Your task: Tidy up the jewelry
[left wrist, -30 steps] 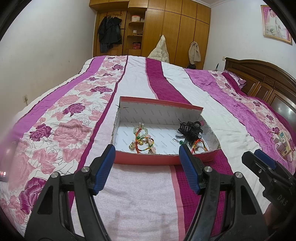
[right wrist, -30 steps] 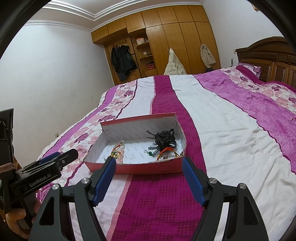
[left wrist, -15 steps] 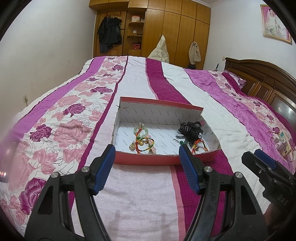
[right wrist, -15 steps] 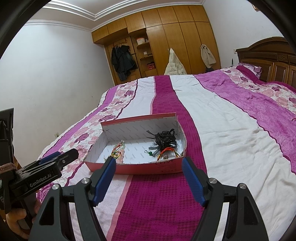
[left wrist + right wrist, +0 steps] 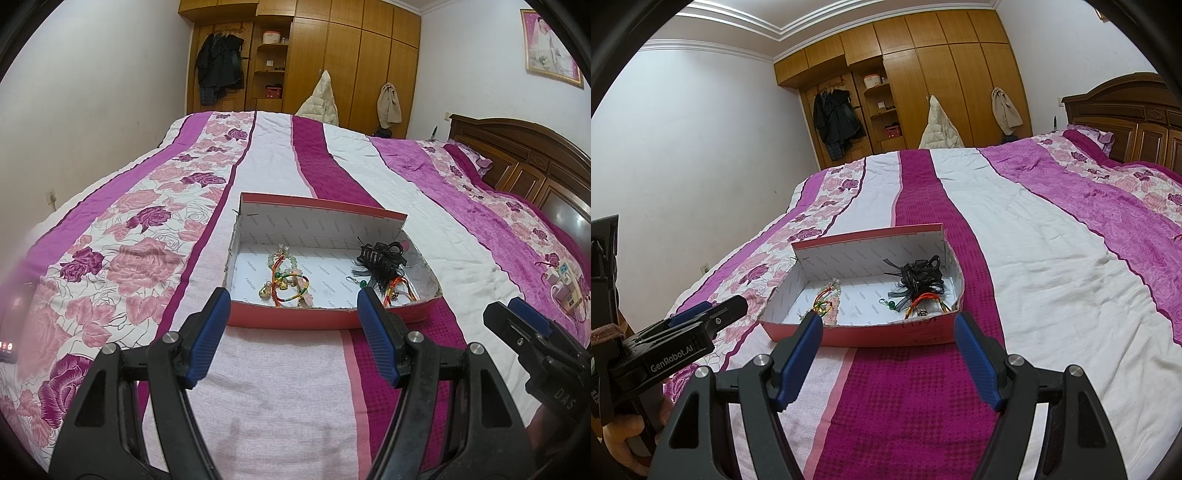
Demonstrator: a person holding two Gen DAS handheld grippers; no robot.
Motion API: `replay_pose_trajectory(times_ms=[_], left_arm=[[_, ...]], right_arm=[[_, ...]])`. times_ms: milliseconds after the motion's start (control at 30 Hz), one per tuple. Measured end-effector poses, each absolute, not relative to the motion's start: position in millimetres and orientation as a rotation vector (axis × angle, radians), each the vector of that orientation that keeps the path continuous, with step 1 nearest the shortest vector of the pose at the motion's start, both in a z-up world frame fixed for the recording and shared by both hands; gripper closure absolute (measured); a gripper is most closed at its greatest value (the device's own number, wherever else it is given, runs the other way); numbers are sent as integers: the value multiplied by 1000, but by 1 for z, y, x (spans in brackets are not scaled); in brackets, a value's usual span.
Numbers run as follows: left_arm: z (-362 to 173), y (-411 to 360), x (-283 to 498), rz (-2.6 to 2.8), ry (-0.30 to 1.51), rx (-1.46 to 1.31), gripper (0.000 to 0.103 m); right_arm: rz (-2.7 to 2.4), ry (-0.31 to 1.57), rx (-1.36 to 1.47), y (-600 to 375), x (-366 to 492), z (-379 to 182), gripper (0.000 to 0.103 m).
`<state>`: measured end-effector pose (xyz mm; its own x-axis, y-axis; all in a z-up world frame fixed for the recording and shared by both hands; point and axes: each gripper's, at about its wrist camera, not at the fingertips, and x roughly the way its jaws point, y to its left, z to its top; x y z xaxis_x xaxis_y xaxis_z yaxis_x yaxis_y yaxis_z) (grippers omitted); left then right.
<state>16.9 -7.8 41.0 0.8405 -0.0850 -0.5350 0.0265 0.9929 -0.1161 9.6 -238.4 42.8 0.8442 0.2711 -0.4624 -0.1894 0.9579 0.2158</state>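
A shallow red cardboard box [image 5: 295, 318] [image 5: 871, 336] with a white lining lies on the bed. In its left half sit beaded and red-cord bracelets [image 5: 286, 278] [image 5: 827, 301]. In its right half lie a black hair claw with ribbons [image 5: 382, 258] [image 5: 919, 280], a green bead charm [image 5: 362, 283] [image 5: 892, 304] and an orange-red cord bracelet [image 5: 397, 291] [image 5: 925, 304]. My left gripper [image 5: 293, 301] hovers open just short of the box's near wall, nothing between its blue pads. My right gripper [image 5: 888, 325] is open and empty too, before the same wall.
The bed carries a striped magenta, white and rose-print cover [image 5: 155, 258]. A wooden headboard [image 5: 524, 162] stands at the right, a wardrobe [image 5: 332, 59] at the far end. Small pastel items [image 5: 565, 284] lie on the cover at the right. A hand [image 5: 624, 439] holds the left gripper.
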Motion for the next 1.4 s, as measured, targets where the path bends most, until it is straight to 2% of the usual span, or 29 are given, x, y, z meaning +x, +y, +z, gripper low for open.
replay_pose_trajectory(times_ms=[1400], left_arm=[[38,-11,17,-63,577,-103,40]], right_arm=[[243,511,165,-239,10,44,27]])
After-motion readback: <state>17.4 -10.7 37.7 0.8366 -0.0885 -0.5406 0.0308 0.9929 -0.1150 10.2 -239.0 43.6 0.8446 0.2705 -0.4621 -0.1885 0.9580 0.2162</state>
